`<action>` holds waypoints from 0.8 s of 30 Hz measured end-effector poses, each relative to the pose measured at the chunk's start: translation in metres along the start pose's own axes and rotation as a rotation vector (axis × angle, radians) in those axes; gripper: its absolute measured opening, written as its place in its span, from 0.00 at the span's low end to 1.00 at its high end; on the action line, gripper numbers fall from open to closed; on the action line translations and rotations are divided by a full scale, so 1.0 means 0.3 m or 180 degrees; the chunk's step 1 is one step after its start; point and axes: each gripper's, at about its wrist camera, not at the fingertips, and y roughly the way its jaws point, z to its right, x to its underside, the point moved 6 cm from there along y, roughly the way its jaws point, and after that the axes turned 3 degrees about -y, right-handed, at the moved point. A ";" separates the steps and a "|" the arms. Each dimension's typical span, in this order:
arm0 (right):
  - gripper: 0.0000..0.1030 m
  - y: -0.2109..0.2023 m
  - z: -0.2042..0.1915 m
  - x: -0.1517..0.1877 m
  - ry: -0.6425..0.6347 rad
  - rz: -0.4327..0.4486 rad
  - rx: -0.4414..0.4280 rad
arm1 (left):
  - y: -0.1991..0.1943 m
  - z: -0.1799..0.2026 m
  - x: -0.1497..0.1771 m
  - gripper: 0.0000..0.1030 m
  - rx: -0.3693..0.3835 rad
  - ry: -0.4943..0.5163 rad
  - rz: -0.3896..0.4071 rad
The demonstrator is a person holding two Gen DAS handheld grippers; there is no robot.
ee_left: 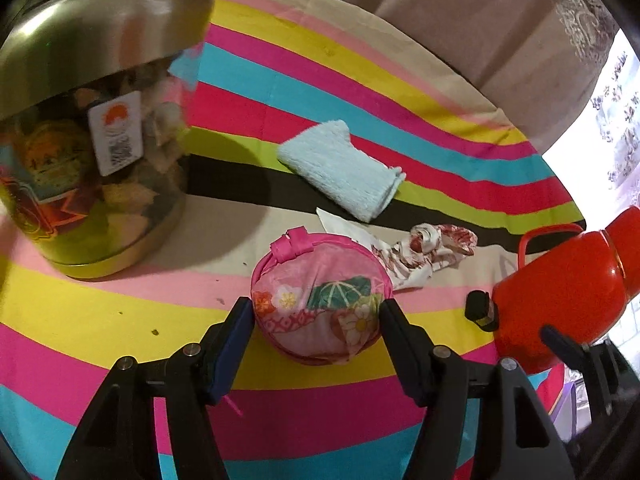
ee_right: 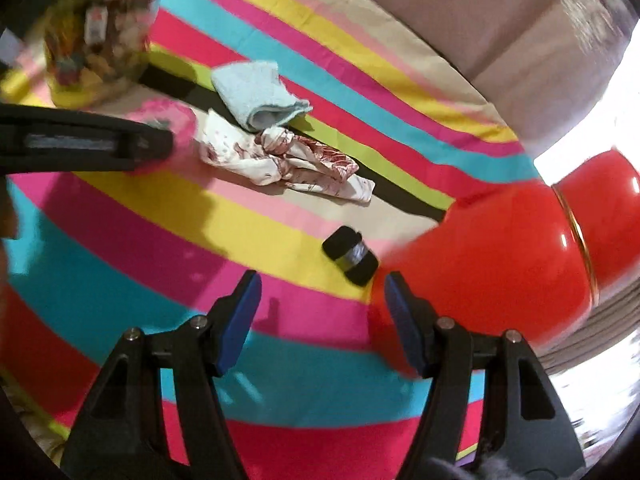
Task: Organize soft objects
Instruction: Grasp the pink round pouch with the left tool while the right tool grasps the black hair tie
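Left gripper (ee_left: 316,312) sits low over the striped cloth (ee_left: 120,312), jaws spread wide on either side of the round pink pouch (ee_left: 318,300). The blue pads (ee_left: 230,354) sit right at the pouch's flanks; whether they actually press it, I cannot tell. The pouch shows a floral print and a pink tab on its far edge.

Right gripper (ee_right: 320,312) has its jaws spread too, and nothing lies between them but bare striped cloth. Its right pad is just beside the red jug (ee_right: 500,264); contact can't be made out. A small black object (ee_right: 350,256) lies just ahead of that gap.

Beyond the pouch, a folded pale blue towel (ee_left: 340,168) lies across the stripes, and a crumpled white-and-red patterned cloth (ee_left: 424,252) sits near it, just right of the pouch.

Far left stands a clear jar (ee_left: 80,184) with a metal lid (ee_left: 100,40), stuffed with contents. Its white tag (ee_left: 118,132) carries an orange cartoon figure and a QR code; no lettering is legible.
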 end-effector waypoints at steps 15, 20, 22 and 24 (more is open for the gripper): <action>0.65 0.215 0.051 -0.116 -0.1567 -0.1261 -0.0469 | -0.011 -0.021 -0.010 0.63 0.0157 -0.0111 0.0062; 0.60 0.253 0.035 -0.132 -0.1721 -0.1404 -0.0500 | -0.013 -0.030 -0.009 0.63 0.0187 -0.0150 0.0064; 0.55 0.263 0.022 -0.124 -0.1779 -0.1464 -0.0524 | -0.016 -0.041 -0.012 0.63 0.0192 -0.0181 0.0070; 0.53 0.283 0.019 -0.106 -0.1866 -0.1533 -0.0492 | -0.016 -0.045 -0.012 0.63 0.0198 -0.0208 0.0069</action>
